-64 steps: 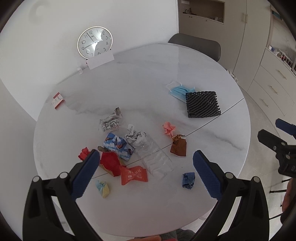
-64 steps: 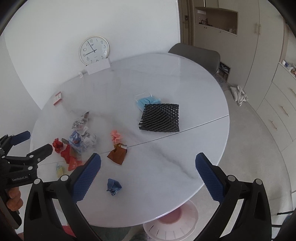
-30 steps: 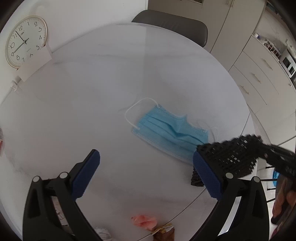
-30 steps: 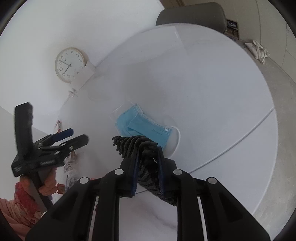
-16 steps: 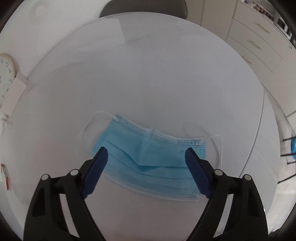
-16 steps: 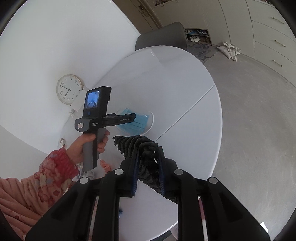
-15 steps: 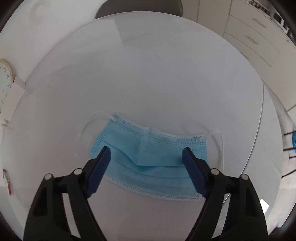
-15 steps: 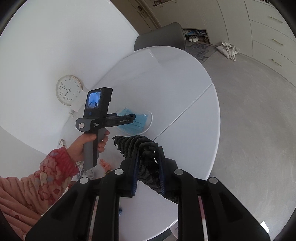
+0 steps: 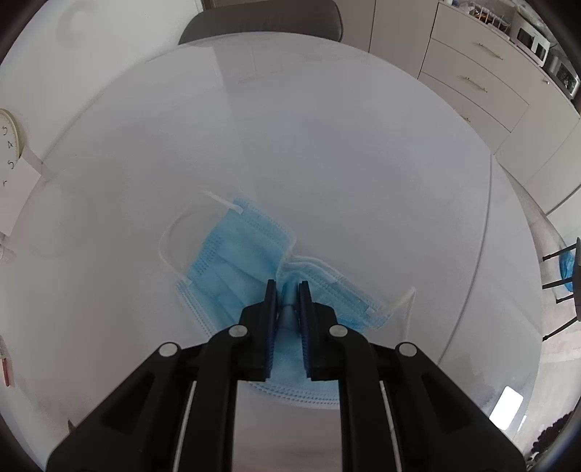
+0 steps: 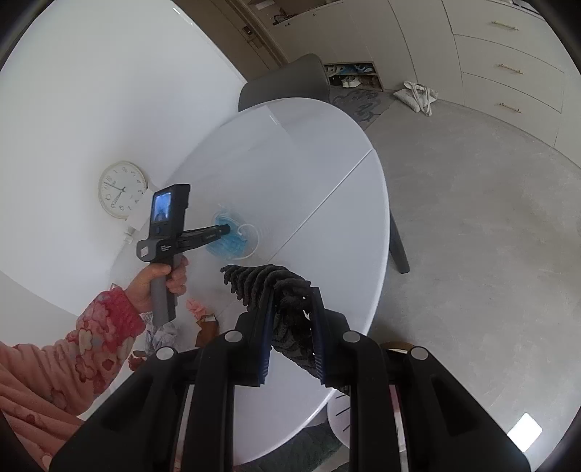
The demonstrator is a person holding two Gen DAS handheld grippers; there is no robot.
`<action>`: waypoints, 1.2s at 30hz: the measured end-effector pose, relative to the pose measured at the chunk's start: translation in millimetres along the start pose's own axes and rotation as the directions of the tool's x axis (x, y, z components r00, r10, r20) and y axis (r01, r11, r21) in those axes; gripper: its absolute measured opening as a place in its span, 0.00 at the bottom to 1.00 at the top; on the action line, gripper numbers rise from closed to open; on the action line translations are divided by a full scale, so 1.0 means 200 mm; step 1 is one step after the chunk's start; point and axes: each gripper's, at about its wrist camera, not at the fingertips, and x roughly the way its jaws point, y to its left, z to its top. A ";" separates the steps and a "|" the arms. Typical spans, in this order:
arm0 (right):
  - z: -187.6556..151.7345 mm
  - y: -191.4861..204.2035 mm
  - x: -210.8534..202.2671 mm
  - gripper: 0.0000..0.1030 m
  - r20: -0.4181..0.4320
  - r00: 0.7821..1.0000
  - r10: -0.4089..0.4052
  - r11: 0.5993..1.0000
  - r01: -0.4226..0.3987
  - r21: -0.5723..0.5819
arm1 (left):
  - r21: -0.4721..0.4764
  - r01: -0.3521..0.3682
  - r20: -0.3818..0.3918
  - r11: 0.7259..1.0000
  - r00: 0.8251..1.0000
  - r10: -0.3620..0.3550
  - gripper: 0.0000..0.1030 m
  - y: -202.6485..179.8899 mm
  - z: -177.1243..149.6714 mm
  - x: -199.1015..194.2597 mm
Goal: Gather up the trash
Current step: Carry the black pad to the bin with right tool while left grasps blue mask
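A blue face mask lies on the round white table. My left gripper is shut on the mask's middle, bunching it up between the pads. In the right wrist view the left gripper shows pinching the mask at the table surface. My right gripper is shut on a black foam net and holds it up above the table's near edge.
More trash lies near the person's sleeve: a pink scrap, a brown wrapper, crumpled paper. A grey chair stands behind the table. A clock leans on the wall. Drawers are at the right.
My left gripper has closed on the blue mask, folding its middle up. My right gripper has lifted the black net higher and away from the table.
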 end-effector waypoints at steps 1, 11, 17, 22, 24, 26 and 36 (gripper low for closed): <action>-0.03 -0.01 -0.03 0.20 0.001 1.000 -0.009 1.000 0.009 -0.004 | -0.002 0.001 0.017 1.000 1.000 -0.001 0.11 -0.01 -0.04 -0.08; -0.44 -0.36 -0.12 0.20 -0.131 0.974 -0.182 0.981 0.170 -0.096 | -0.036 0.038 0.122 0.999 0.992 -0.034 0.12 -0.34 -0.58 -0.85; -0.70 -0.66 0.31 0.22 -0.270 0.939 -0.214 0.971 0.173 -0.167 | 0.008 0.108 0.123 0.994 0.986 -0.109 0.12 -0.74 -0.91 -1.05; -0.86 -0.84 0.64 0.52 -0.378 0.893 -0.243 0.968 0.197 -0.158 | 0.065 0.104 0.064 0.993 0.992 -0.108 0.12 -1.01 -1.10 -1.03; -0.87 -0.87 0.68 0.78 -0.406 0.888 -0.217 0.976 0.187 -0.114 | 0.075 0.098 0.042 0.992 0.994 -0.102 0.12 -1.09 -1.16 -1.01; -0.87 -0.89 0.65 0.80 -0.407 0.894 -0.186 0.983 0.168 -0.079 | 0.084 0.089 0.021 0.992 0.996 -0.091 0.12 -1.15 -1.19 -0.96; -0.79 -0.81 -0.03 0.98 -0.205 0.933 -0.295 0.951 0.267 -0.153 | 0.125 0.071 -0.014 0.990 0.997 -0.070 0.19 -1.44 -1.30 -0.80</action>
